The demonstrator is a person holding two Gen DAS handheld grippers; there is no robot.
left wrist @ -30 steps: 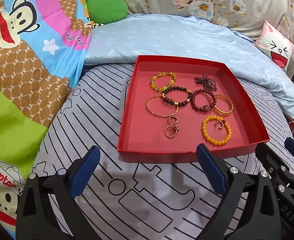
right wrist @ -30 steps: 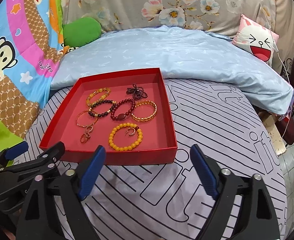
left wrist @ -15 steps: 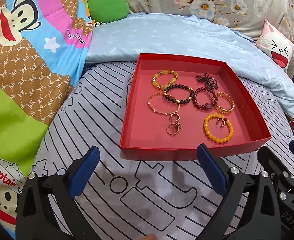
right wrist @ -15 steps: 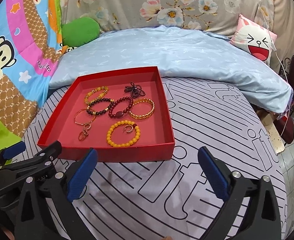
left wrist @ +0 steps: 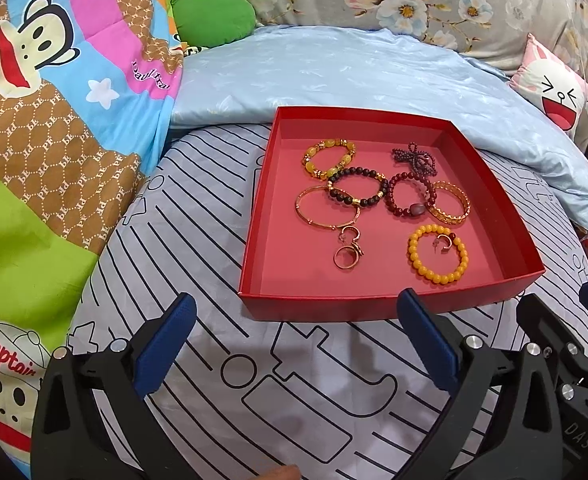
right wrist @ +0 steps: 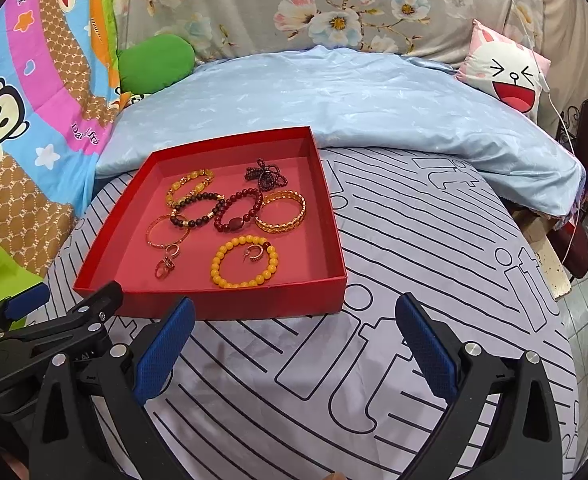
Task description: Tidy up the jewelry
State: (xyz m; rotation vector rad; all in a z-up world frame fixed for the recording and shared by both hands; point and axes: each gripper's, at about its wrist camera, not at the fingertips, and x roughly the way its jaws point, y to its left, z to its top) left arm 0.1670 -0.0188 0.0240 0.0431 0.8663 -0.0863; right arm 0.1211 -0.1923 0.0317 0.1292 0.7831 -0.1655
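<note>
Both my cameras look forward and steeply down along my tongs from the bed's near edge. They share the red tray (left wrist: 394, 304), close ahead: rightward in my left view, leftward in my right view (right wrist: 230, 300).

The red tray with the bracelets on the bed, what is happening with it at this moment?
A person holds a gripper in each hand, and both hover in front of the red tray without touching it. The left gripper and the right gripper are both open and hold nothing. All the jewelry lies loose in the tray: an orange bead bracelet near the front, a dark bead bracelet overlapping a thin gold bangle, and some small rings. Sorting has not begun.
</note>
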